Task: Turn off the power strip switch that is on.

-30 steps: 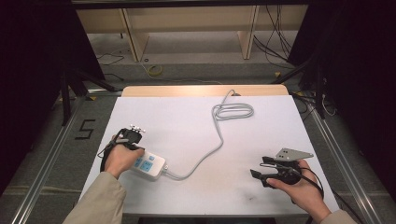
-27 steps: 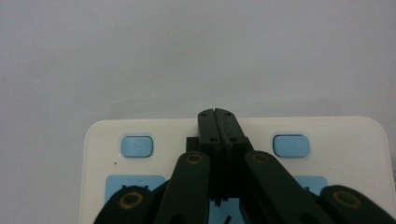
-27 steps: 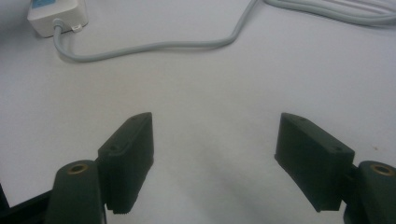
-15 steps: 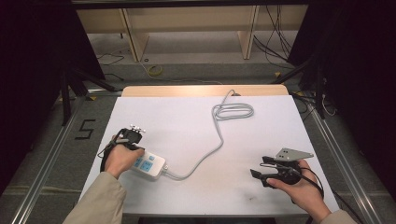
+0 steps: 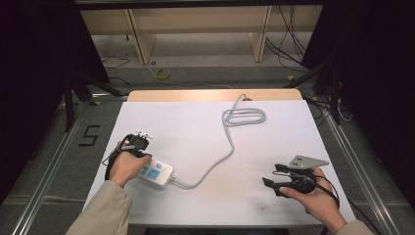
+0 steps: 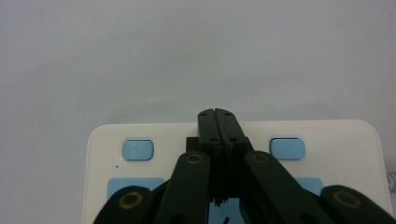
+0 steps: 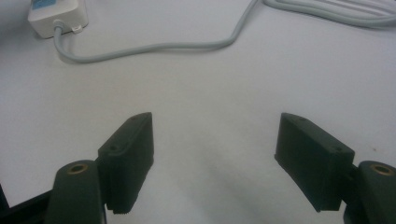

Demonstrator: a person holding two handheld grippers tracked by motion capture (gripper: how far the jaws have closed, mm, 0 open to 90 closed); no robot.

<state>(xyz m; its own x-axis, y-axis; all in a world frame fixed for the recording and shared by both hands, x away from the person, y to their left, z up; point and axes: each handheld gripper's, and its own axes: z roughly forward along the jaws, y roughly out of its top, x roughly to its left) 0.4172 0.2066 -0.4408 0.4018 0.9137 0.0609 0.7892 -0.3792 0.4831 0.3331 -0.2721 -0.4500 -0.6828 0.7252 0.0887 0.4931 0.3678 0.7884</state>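
Your table (image 5: 205, 137) wears a matt white top, smooth, with a pale wood edge at the far side. The power strip (image 6: 233, 140) looks like smooth cream plastic with light-blue buttons, its cord (image 5: 222, 154) soft grey rubbery sheath. Your gripper jaws are matt black plastic; the right gripper (image 7: 215, 158) carries a grey plate.
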